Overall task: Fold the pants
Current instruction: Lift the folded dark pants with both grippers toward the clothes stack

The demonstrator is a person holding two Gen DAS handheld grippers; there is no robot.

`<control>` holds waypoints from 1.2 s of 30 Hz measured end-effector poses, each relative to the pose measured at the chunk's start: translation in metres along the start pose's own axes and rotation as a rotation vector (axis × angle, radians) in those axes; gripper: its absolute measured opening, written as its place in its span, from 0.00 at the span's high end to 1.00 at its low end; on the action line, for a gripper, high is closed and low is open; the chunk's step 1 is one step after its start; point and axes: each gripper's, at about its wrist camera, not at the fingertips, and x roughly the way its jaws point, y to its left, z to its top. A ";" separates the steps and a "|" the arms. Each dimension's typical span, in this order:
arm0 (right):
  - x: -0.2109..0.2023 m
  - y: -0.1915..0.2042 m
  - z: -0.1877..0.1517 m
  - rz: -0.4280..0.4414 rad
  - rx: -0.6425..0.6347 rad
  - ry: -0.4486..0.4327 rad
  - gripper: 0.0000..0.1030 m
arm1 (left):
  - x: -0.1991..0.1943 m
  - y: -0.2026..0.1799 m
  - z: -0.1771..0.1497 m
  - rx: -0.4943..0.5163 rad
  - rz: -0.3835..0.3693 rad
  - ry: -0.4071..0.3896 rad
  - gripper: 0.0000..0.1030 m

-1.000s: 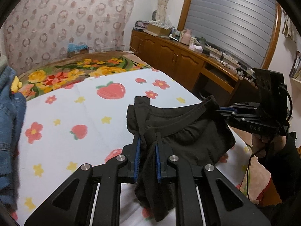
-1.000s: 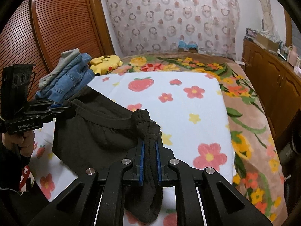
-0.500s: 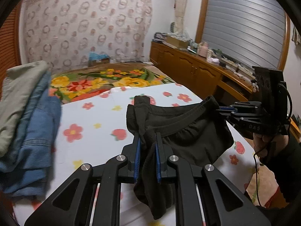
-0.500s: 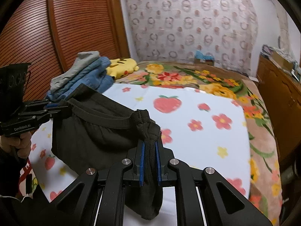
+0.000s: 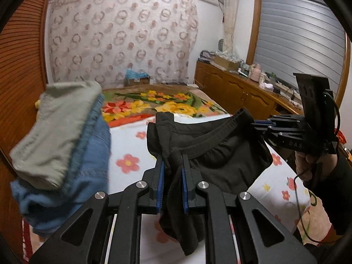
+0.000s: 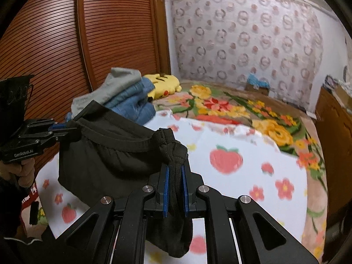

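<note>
1. The left gripper [image 5: 172, 171] is pinching one end of the waistband of the black pants [image 5: 220, 158]; its blue pads [image 5: 161, 182] are pressing in on a bunched fold of the dark cloth, which is sticking up above the jaws and hanging down below them.
2. The right gripper [image 6: 175, 183] is clamping the other end of the same waistband; its blue pads [image 6: 166, 189] are sitting close together with a gathered wad of fabric squeezed between them, a knot of cloth rising above the fingertips and a tail drooping beneath.
3. The pants [image 6: 105, 156] are hanging in the air between the two grippers, the elastic waistband sagging in a shallow curve from one pair of jaws to the other, and the body of the garment is dangling below over the bed sheet [image 6: 242, 176] printed with strawberries and flowers.
4. In the left wrist view the right gripper [image 5: 257, 123] is showing at the right edge, gripped by a hand [image 5: 305, 165] in a dark sleeve; in the right wrist view the left gripper [image 6: 63, 129] is showing at the left edge, also held by a hand [image 6: 22, 171].
5. A stack of folded clothes [image 5: 61, 149], grey on top of blue denim, is lying on the bed just beside the left end of the pants.
6. A yellow plush toy [image 6: 162, 83] is lying behind that stack, near the slatted wooden wardrobe [image 6: 88, 33].
</note>
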 end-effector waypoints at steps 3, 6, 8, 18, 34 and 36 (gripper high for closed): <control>0.008 0.005 0.023 0.002 -0.032 -0.031 0.90 | -0.007 0.014 0.011 -0.005 0.021 -0.028 0.86; 0.014 0.011 0.045 0.008 -0.060 -0.073 0.90 | -0.013 0.027 0.024 -0.007 0.046 -0.054 0.86; 0.020 0.014 0.060 0.012 -0.072 -0.097 0.90 | -0.018 0.033 0.031 -0.003 0.065 -0.073 0.86; 0.064 0.026 0.090 0.041 -0.143 -0.147 0.90 | -0.028 0.069 0.044 -0.027 0.167 -0.131 0.86; 0.144 0.046 0.148 0.103 -0.302 -0.163 0.90 | -0.031 0.109 0.024 -0.140 0.259 -0.150 0.86; 0.155 0.052 0.155 0.120 -0.314 -0.165 0.90 | -0.031 0.111 0.024 -0.152 0.267 -0.149 0.86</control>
